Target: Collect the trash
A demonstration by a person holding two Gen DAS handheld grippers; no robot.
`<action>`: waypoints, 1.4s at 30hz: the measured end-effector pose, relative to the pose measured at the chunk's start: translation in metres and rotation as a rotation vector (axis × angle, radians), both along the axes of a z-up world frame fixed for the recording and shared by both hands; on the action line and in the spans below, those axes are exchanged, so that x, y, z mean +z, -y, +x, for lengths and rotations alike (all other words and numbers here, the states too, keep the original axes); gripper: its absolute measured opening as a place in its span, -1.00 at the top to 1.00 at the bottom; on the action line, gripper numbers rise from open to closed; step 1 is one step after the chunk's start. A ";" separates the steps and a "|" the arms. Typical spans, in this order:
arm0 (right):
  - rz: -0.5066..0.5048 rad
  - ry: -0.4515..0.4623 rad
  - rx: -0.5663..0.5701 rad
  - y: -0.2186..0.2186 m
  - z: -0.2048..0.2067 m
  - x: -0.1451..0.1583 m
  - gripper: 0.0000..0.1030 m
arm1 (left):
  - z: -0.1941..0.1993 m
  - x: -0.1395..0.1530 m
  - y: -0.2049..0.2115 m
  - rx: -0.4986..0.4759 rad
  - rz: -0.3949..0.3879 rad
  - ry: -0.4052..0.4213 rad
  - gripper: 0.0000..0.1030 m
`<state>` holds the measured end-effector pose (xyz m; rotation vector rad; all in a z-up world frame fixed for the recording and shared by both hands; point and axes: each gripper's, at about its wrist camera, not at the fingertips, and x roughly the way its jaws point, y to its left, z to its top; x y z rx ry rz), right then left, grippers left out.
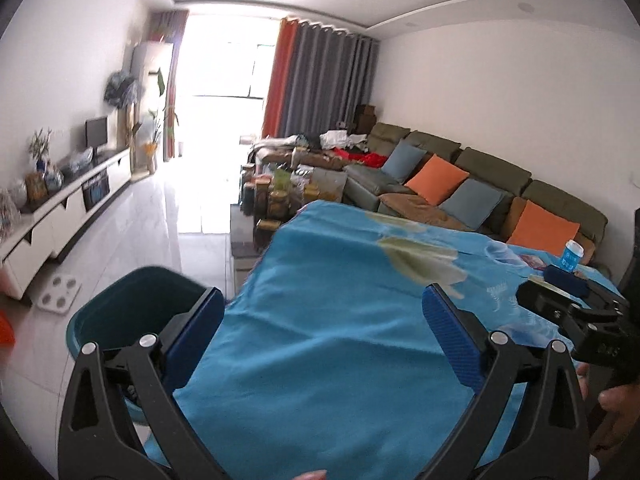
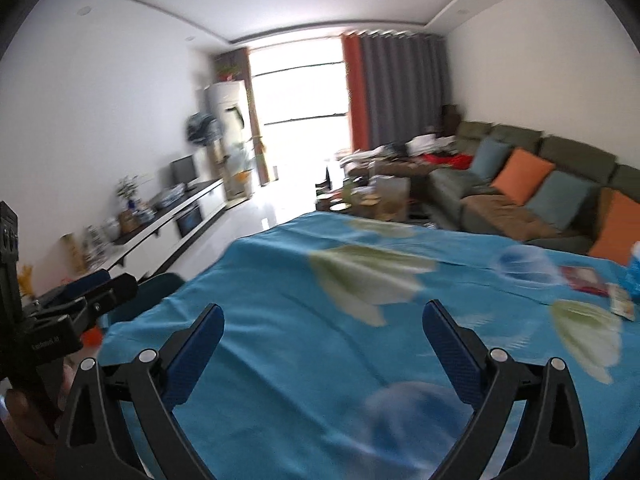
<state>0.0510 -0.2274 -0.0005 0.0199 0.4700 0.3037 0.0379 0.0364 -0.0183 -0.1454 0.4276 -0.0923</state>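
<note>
A table under a blue cloth (image 1: 340, 280) fills the foreground of both views (image 2: 300, 340). A dark teal bin (image 1: 132, 304) stands on the floor at the table's left edge; its rim also shows in the right wrist view (image 2: 156, 284). A blue and white paper cup (image 1: 573, 255) stands at the table's far right. Flat wrappers (image 2: 588, 278) lie on the cloth at the right. My left gripper (image 1: 323, 300) is open and empty above the cloth, next to the bin. My right gripper (image 2: 323, 316) is open and empty over the cloth.
A grey-green sofa (image 1: 460, 176) with orange and blue cushions runs along the right wall. A low cluttered table (image 1: 280, 192) stands beyond the blue cloth. A white TV cabinet (image 1: 68, 208) lines the left wall. A white scale (image 1: 60, 290) lies on the floor.
</note>
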 end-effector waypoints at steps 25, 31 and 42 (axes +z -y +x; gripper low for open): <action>-0.018 0.122 -0.277 0.085 -0.057 -0.003 -0.86 | -0.007 0.011 0.092 -0.060 0.118 0.143 -0.89; -0.021 0.142 -0.292 0.089 -0.062 0.000 -0.86 | -0.011 0.012 0.096 -0.062 0.128 0.157 -0.89; -0.023 0.148 -0.309 0.092 -0.067 0.002 -0.86 | -0.013 0.015 0.099 -0.055 0.135 0.175 -0.89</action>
